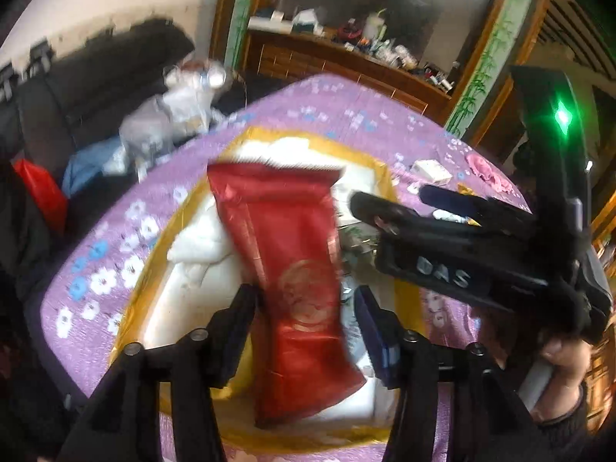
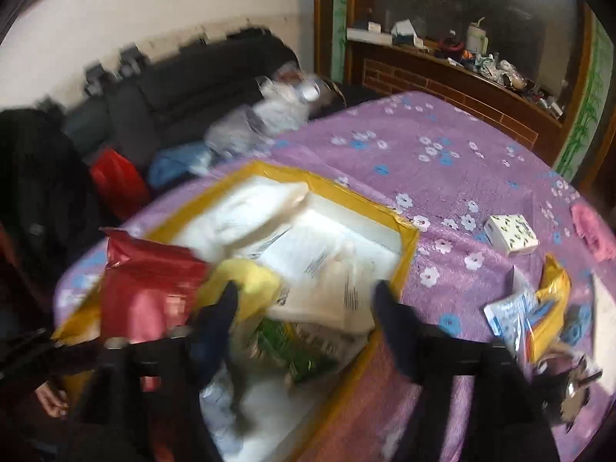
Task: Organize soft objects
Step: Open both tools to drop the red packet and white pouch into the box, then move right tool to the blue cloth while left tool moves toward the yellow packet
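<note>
A red foil pouch (image 1: 296, 269) hangs upright over a white foam box with a yellow taped rim (image 1: 134, 296). It stands between the fingers of my left gripper (image 1: 304, 319), which is open: a gap shows beside the right finger. The right wrist view has the same red pouch (image 2: 150, 273) at the box's left rim (image 2: 408, 246). My right gripper (image 2: 306, 300) is open above the box, over a yellow soft item (image 2: 250, 281), a white pouch (image 2: 331, 292) and a green packet (image 2: 292, 350). From the left wrist view the right gripper (image 1: 396, 198) reaches in from the right, held by a hand (image 1: 562, 365).
A purple flowered cloth (image 2: 442, 177) covers the table. On it to the right lie a small white carton (image 2: 510, 235), a pink item (image 2: 593, 235) and yellow and blue packets (image 2: 539, 304). A dark sofa (image 2: 173, 88) with bags stands behind, a wooden cabinet (image 2: 442, 77) beyond.
</note>
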A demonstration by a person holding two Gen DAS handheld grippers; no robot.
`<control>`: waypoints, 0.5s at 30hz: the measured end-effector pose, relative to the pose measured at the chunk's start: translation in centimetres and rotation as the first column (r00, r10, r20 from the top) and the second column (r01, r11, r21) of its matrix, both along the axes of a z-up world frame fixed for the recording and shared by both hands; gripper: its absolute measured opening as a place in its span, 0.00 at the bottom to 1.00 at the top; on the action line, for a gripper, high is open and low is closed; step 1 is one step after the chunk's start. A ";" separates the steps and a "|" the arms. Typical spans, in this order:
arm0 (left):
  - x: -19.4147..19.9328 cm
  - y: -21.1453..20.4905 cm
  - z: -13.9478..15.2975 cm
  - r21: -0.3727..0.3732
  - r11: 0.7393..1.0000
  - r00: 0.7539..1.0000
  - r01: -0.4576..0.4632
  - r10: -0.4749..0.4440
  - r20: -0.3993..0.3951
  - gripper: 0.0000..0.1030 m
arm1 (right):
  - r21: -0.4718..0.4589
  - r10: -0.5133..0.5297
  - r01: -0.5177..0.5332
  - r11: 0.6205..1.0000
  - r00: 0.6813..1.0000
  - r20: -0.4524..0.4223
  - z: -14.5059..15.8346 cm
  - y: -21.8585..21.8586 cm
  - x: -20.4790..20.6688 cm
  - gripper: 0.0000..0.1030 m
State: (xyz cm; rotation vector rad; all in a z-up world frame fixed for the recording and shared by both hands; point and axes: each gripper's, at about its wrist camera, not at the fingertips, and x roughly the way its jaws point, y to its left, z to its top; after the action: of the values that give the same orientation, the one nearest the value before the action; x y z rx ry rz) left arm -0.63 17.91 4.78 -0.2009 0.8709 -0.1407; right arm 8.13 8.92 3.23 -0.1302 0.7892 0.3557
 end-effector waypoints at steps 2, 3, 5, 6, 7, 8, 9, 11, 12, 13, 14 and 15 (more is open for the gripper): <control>-0.8 -1.1 0.5 0.040 0.999 1.000 -0.001 0.000 0.013 0.61 | -0.003 -0.022 0.022 1.000 1.000 0.016 0.6 -1.4 -1.7 0.77; -1.0 -1.6 0.7 0.046 0.999 1.000 -0.007 0.007 0.014 0.61 | 0.009 -0.031 0.031 0.999 0.999 0.016 1.0 -2.3 -2.7 0.77; -1.7 -2.3 1.0 0.030 1.000 1.000 -0.001 0.000 0.010 0.61 | 0.040 -0.043 0.042 0.998 0.999 0.010 1.4 -3.9 -4.2 0.78; -2.0 -2.7 1.1 0.015 1.000 1.000 0.014 -0.014 0.001 0.61 | 0.059 -0.055 0.055 0.997 0.998 0.003 1.6 -5.0 -5.0 0.78; -2.3 -3.2 1.1 -0.002 1.000 0.999 0.032 -0.032 -0.016 0.61 | 0.078 -0.068 0.068 0.995 0.998 -0.004 1.8 -6.0 -5.8 0.79; -2.8 -3.9 1.2 -0.019 0.998 0.998 0.054 -0.055 -0.038 0.61 | 0.095 -0.079 0.080 0.992 0.997 -0.013 1.8 -7.1 -6.5 0.79; -3.4 -4.7 1.3 -0.028 0.997 0.996 0.072 -0.073 -0.051 0.61 | 0.114 -0.088 0.090 0.989 0.996 -0.027 1.8 -8.2 -7.4 0.79; -4.8 -6.3 1.8 -0.021 0.994 0.993 0.106 -0.107 -0.058 0.61 | 0.144 -0.104 0.112 0.983 0.993 -0.059 1.8 -10.3 -8.8 0.79; -5.4 -7.3 2.1 -0.013 0.992 0.990 0.123 -0.123 -0.063 0.61 | 0.164 -0.112 0.122 0.979 0.991 -0.068 2.0 -11.4 -9.5 0.79; -5.8 -8.1 2.3 -0.015 0.991 0.988 0.136 -0.136 -0.070 0.61 | 0.177 -0.119 0.130 0.976 0.990 -0.071 2.2 -12.3 -10.0 0.79; -6.2 -8.8 2.5 -0.018 0.989 0.987 0.144 -0.145 -0.075 0.61 | 0.186 -0.133 0.144 0.972 0.989 -0.071 2.6 -13.4 -10.5 0.79; -6.4 -9.3 2.7 -0.020 0.989 0.986 0.150 -0.151 -0.076 0.61 | 0.187 -0.149 0.159 0.969 0.987 -0.066 2.9 -14.1 -10.9 0.79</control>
State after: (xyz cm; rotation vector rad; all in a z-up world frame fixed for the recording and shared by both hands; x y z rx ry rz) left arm -7.00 8.65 7.43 -0.1550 0.9627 -0.2815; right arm -2.75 -5.23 6.16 0.1212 0.8064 0.2863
